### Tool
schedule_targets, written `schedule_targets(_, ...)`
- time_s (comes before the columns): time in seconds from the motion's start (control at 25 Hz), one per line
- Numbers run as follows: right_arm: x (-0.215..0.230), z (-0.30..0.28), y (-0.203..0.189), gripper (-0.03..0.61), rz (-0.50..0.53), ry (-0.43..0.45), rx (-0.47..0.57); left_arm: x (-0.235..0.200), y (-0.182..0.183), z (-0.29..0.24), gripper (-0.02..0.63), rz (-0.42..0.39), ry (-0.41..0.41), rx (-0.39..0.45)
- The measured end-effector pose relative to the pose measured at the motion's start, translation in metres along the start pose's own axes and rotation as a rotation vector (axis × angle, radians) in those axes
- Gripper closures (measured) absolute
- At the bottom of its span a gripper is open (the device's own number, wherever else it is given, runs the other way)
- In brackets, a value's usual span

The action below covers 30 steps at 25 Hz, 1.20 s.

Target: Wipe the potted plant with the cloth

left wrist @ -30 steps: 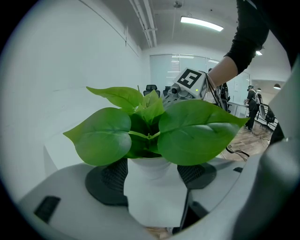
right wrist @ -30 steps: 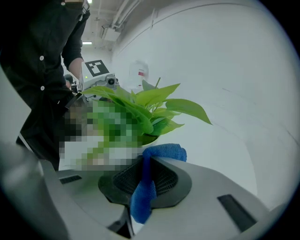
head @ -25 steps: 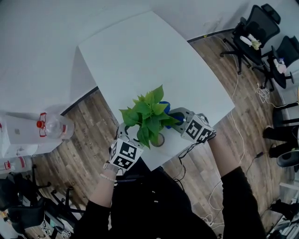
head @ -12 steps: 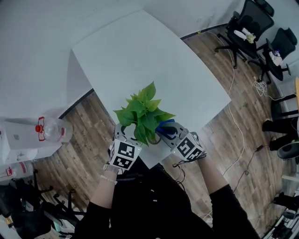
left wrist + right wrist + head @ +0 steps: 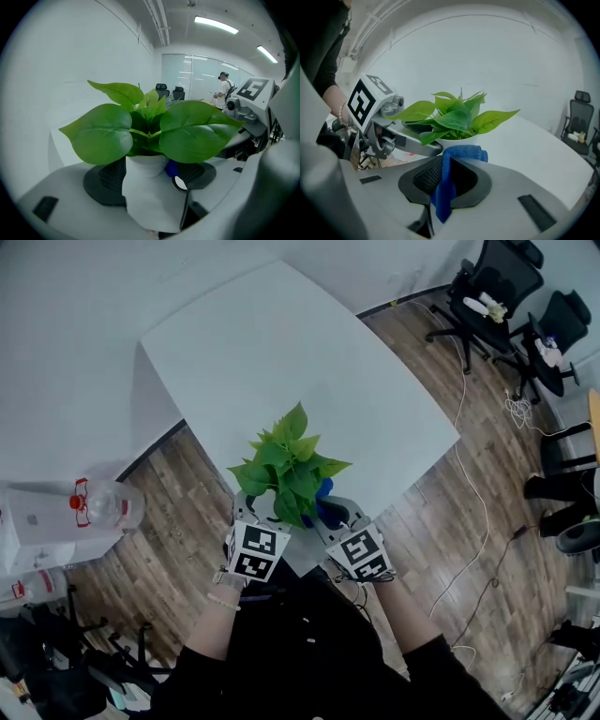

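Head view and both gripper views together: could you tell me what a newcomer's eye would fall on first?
The bright green potted plant stands out at the near corner of the white table. The left claw clamps its white pot, and close beside it the right claw pinches a vivid blue cloth.

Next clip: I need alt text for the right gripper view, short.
A blue cloth is pinched between the jaws of the right gripper, its folded top close to the white pot of a leafy green plant. At left, the left gripper holds the pot on a white table.
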State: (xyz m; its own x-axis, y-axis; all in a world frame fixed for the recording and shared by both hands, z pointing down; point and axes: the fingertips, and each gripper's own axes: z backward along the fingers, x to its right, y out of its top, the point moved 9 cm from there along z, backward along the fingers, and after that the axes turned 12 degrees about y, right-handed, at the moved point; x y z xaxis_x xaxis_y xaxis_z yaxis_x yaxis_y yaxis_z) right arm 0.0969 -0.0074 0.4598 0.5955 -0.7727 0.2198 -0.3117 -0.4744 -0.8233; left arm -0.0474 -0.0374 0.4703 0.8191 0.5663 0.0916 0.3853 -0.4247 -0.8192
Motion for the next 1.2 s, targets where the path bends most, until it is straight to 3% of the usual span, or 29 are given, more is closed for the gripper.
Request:
schedule_targets(0.12, 0.003, 0.003, -0.001, 0.503, -0.081, -0.043, 0.037, -0.004, 0.005, 0.005, 0.275, -0.008, -0.060, 0.016)
schedule_targets(0.32, 0.005, 0.003, 0.000, 0.503, -0.149, -0.089, 0.069, -0.022, -0.008, 0.014, 0.275, -0.029, -0.093, 0.019)
schedule_targets(0.76, 0.033, 0.000, 0.011, 0.503, -0.165, -0.157, 0.065, -0.075, -0.006, 0.001, 0.272, -0.213, -0.197, 0.043)
schedule_targets(0.96, 0.051, -0.004, 0.023, 0.503, -0.110, -0.169, 0.032, -0.080, 0.009, -0.020, 0.251, -0.283, -0.288, 0.053)
schedule_targets(1.2, 0.068, -0.010, 0.040, 0.503, 0.087, -0.095, -0.050, -0.085, 0.014, -0.037, 0.229, -0.323, -0.366, 0.051)
